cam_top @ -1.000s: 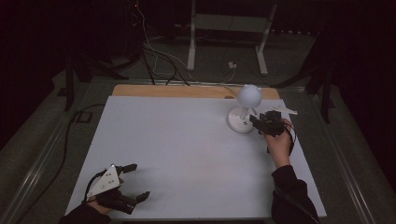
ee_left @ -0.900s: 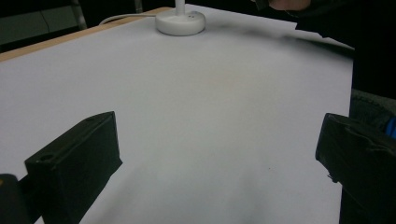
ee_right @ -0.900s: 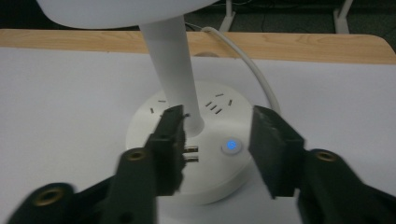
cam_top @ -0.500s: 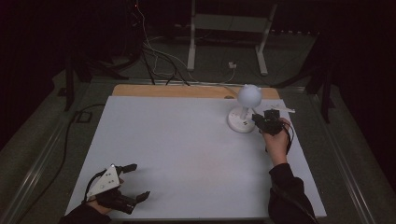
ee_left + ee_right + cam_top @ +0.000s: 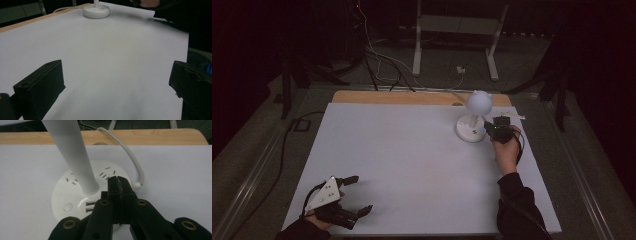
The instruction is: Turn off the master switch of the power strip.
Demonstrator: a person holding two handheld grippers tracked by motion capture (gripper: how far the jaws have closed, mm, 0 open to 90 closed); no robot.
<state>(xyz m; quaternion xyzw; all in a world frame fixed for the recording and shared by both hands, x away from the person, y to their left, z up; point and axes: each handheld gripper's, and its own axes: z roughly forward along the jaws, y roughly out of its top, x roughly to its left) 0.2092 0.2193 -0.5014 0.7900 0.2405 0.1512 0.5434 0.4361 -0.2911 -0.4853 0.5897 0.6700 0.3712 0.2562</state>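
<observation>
One white lamp [image 5: 473, 120] on table [image 5: 402, 165], two claws — right claw [image 5: 118, 182] closed, empty, over lamp base, left claw [image 5: 354, 196] wide open, empty

Your high view hangs above the near edge of the white table [image 5: 412, 165] and looks forward and down, taking in the whole top and the dark floor beyond its far wooden edge. Your left gripper view sits low at the near left corner, just above the surface, and faces across it toward the far right. Your right gripper view is pressed in close at the far right, looking toward the far wooden edge [image 5: 150, 136]. All three share the lamp's round white base [image 5: 471, 131] [image 5: 96, 11] [image 5: 75, 195].
</observation>
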